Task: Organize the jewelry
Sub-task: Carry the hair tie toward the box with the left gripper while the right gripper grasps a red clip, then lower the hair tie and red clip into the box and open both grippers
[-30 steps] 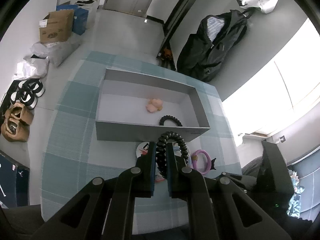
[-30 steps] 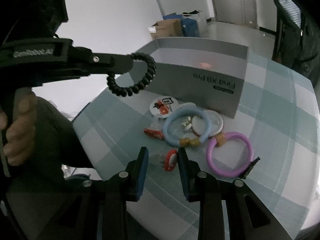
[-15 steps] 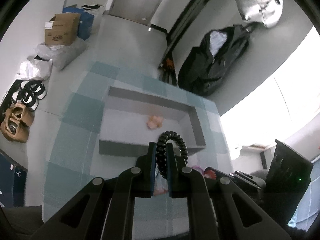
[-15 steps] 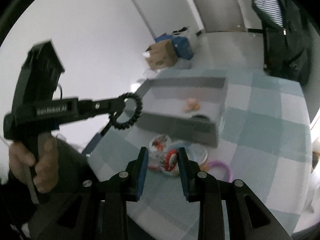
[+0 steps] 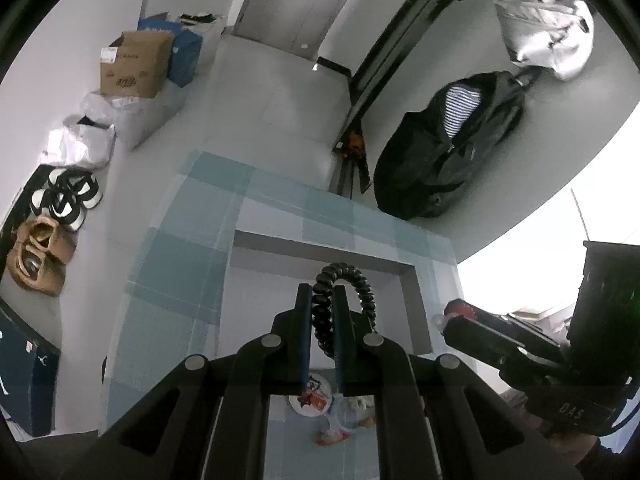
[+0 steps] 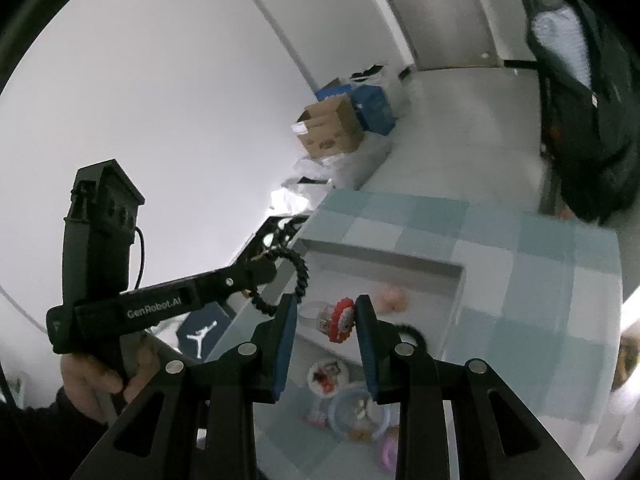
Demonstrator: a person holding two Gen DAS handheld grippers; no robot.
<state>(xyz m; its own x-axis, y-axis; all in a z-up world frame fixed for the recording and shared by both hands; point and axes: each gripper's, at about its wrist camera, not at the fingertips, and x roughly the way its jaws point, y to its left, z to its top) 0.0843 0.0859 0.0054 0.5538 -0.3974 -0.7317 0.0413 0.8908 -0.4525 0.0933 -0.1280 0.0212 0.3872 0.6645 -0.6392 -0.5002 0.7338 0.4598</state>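
Left gripper [image 5: 320,312]: jaws clamped on a black beaded bracelet [image 5: 348,280], its loop arching out beyond the fingertips, poised above the near wall of the grey box.

Right gripper [image 6: 326,320]: jaws closed on a red-and-white toothed ornament [image 6: 342,320] in a clear sleeve, apparently a brooch or clip; blur prevents a firmer name. Carried above the box's near wall.

Checked tablecloth [image 6: 532,320], near side, unsorted: round picture badge [image 6: 326,374], pale blue ring bracelet [image 6: 358,414], a pink-purple ring [image 6: 386,450] at the nearest edge, plus small red pieces too blurred to itemise.

Grey box [image 6: 456,292], farther back: holds a peach-pink piece [image 6: 394,296] and a second black coil [image 6: 412,332] by the near right corner.

Status, by estimate: two items stored, two in transit for deposit, at least three remaining on the cloth. Roughly midway.
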